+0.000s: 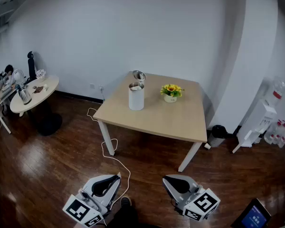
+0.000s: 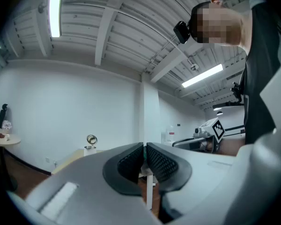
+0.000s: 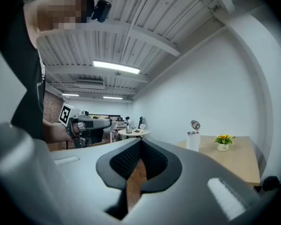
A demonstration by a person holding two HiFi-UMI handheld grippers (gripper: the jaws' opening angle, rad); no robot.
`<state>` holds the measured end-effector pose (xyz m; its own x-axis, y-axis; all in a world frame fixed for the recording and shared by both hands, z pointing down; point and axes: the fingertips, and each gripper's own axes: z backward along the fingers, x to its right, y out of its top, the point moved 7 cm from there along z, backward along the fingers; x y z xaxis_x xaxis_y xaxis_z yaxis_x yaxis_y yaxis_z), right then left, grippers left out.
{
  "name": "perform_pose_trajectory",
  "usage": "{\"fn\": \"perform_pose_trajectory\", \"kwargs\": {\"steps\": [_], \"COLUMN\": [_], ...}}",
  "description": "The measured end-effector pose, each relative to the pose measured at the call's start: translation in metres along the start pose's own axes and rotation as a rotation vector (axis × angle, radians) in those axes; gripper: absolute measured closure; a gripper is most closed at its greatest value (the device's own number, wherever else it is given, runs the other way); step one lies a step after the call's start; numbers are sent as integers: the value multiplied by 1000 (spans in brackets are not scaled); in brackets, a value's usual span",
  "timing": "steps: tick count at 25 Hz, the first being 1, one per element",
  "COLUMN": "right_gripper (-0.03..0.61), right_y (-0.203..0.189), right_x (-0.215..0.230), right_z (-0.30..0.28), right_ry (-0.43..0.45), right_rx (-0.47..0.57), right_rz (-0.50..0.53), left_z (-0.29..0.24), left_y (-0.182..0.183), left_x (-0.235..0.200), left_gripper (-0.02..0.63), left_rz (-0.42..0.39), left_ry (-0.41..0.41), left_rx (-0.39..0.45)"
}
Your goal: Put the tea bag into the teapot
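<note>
A tall white teapot (image 1: 136, 95) with its metal lid flipped open stands near the back of a wooden table (image 1: 152, 115). It shows small and far off in the left gripper view (image 2: 90, 144) and the right gripper view (image 3: 193, 139). No tea bag can be seen in any view. My left gripper (image 1: 116, 177) and right gripper (image 1: 166, 178) hang low over the floor, well short of the table. The left gripper (image 2: 144, 150) has its jaws pressed together, and the right gripper (image 3: 140, 143) has its tips meeting; neither holds anything.
A small pot of yellow flowers (image 1: 171, 92) sits right of the teapot. A white cable (image 1: 115, 153) runs over the dark wood floor by the table's left leg. A round table (image 1: 35, 93) stands far left, a water dispenser (image 1: 260, 120) and a black bin (image 1: 217, 133) at right.
</note>
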<state>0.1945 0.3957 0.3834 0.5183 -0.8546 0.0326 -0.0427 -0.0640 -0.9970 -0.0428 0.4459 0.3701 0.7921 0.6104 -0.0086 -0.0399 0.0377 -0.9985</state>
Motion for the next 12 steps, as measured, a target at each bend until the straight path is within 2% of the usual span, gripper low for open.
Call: {"fn": "perform_pose_trajectory", "kwargs": {"steps": [6, 12], "right_gripper": [577, 577], "right_y": [6, 10], "right_x": [35, 70], "right_z": [-47, -108], "right_ry": [-23, -43], "right_rx": [17, -3], "right_rz": [17, -8], "left_z": [-32, -61], "left_y": [1, 0], "left_x": [-51, -117], "left_gripper": [589, 589], "left_rz": [34, 56], "left_ry": [-3, -19], "left_rx": [42, 28]}}
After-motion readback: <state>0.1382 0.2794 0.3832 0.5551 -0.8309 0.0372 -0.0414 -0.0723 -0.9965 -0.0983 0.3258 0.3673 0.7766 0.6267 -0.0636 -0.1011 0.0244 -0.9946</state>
